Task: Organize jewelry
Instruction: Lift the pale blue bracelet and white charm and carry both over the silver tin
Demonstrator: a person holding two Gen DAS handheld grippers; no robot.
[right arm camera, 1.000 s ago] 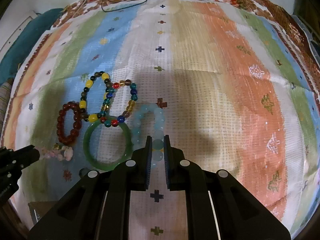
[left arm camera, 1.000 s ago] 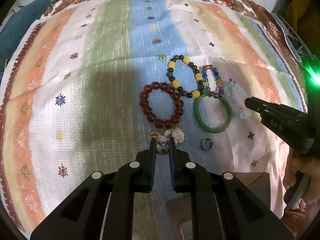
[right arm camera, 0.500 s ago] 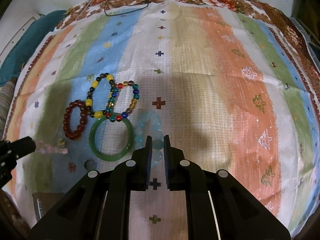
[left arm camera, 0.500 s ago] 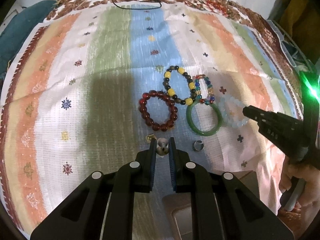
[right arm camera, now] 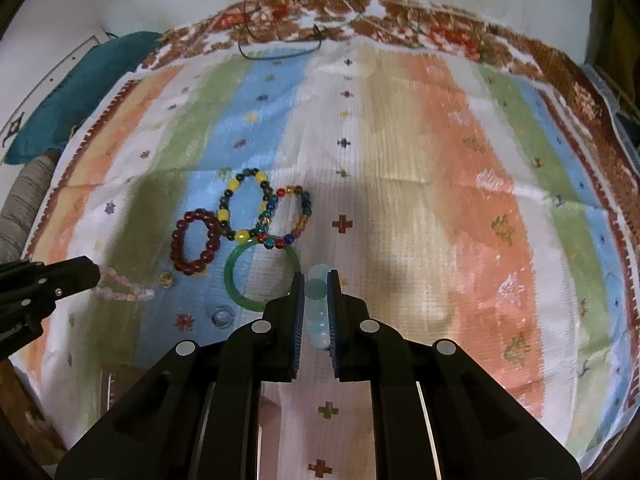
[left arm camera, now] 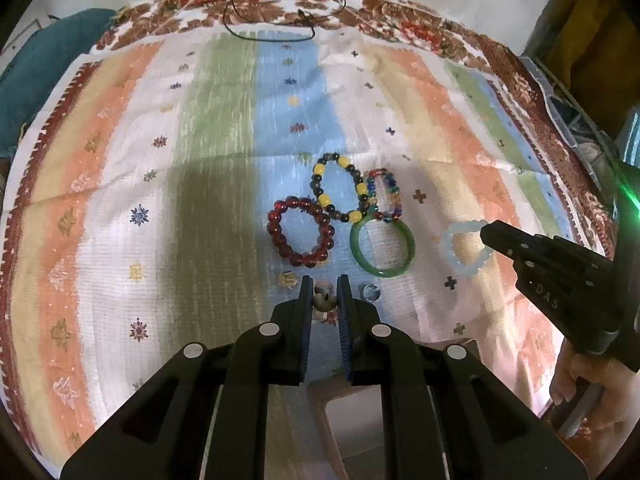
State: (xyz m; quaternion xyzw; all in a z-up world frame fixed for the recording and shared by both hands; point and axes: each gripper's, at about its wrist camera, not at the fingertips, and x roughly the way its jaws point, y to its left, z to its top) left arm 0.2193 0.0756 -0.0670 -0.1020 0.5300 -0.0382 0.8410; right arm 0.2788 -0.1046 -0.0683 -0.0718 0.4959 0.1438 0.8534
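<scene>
The pale blue bead bracelet (right arm camera: 318,304) is hanging between the fingers of the right gripper (right arm camera: 316,280), which are clamping a bead or two at its top while the rest of the loop is dangling free; from the left wrist view it is showing as a light ring (left arm camera: 464,250) at that gripper's tip. The left gripper (left arm camera: 324,284) is likewise pinching the pink bead strand (right arm camera: 124,286), its fingers closing on a small charm (left arm camera: 323,300) while the beads are trailing toward the cloth.

Both pieces are probably light and limp: strung on elastic or cord, they will be sagging and swinging, and smooth round beads may be slipping out of a grip on only one bead. Pinching across the cord between beads, or across two beads at once, looks safer.

Lying on the striped cloth (left arm camera: 200,160) are a dark red bead bracelet (left arm camera: 302,232), a black-and-yellow one (left arm camera: 340,192) touching a multicoloured one (left arm camera: 386,194), and a green bangle (left arm camera: 382,246) just beside them. The bangle looks rigid and glossy, likely brittle, best taken across its band. A small gold bead (left arm camera: 289,279) and a clear ring (left arm camera: 370,291) are sitting near the left gripper's tips.

A brownish box-like edge (left arm camera: 352,420) is peeking out under the left gripper; whether it is a container, and what it is holding, cannot be told.
</scene>
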